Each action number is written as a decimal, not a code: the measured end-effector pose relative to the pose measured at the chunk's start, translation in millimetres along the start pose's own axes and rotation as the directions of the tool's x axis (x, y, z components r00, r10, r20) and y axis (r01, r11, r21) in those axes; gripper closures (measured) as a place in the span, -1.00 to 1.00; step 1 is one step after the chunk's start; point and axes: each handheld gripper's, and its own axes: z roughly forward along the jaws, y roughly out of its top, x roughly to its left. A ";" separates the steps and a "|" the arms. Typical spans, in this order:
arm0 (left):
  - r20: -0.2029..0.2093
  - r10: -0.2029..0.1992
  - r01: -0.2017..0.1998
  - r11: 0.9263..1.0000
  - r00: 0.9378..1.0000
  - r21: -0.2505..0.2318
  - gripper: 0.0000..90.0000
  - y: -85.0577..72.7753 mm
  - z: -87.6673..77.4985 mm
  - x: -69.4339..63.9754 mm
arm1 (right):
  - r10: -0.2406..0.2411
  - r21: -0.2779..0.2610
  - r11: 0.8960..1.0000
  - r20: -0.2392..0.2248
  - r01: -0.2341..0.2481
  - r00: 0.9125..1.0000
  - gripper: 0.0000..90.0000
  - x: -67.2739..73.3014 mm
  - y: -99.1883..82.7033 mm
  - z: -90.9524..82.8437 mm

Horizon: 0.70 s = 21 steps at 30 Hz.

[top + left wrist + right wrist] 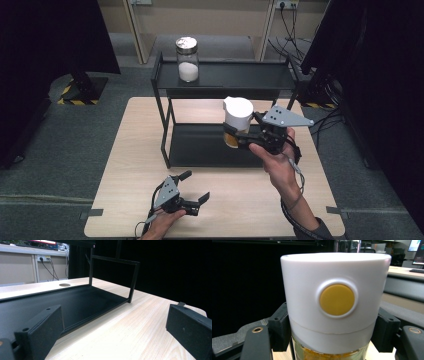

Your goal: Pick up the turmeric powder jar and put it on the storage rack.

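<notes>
The right gripper point(235, 134) pinches the glass jar with a tall white lid and yellow button point(237, 121) in its jaws, upright, above the black metal shelf rack point(225, 77), likely to set it there. The left gripper point(196, 187) rests on the wooden counter point(250, 200), jaws spread, holding nothing.

Two jars in all: one white-lidded jar point(237, 122) with orange-yellow contents, and one glass jar point(187, 59) with a metal lid and white powder inside. One black two-tier shelf rack point(227, 79), standing on one light wooden desk point(240, 200). Two grippers: one left gripper point(196, 187) and one right gripper point(231, 134). The white lid carries one round yellow button point(337, 299)
</notes>
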 end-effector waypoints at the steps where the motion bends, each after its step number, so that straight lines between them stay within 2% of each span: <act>1: 0.000 0.001 -0.001 1.000 1.000 0.001 -0.98 0.1 0.0 0.1 | -0.001 -0.001 1.000 -0.002 0.001 1.000 -0.31 -0.3 2.2 0.8; 12: 0.002 -0.002 0.002 1.000 1.000 0.004 -0.98 0.3 0.2 0.0 | 0.020 -0.026 0.999 -0.028 -0.021 0.999 -0.32 -9.6 33.5 9.3; 21: 0.002 -0.008 0.008 1.000 1.000 0.003 -0.98 0.2 0.1 0.5 | 0.039 -0.037 0.999 -0.019 -0.040 0.999 -0.31 -16.8 59.5 19.1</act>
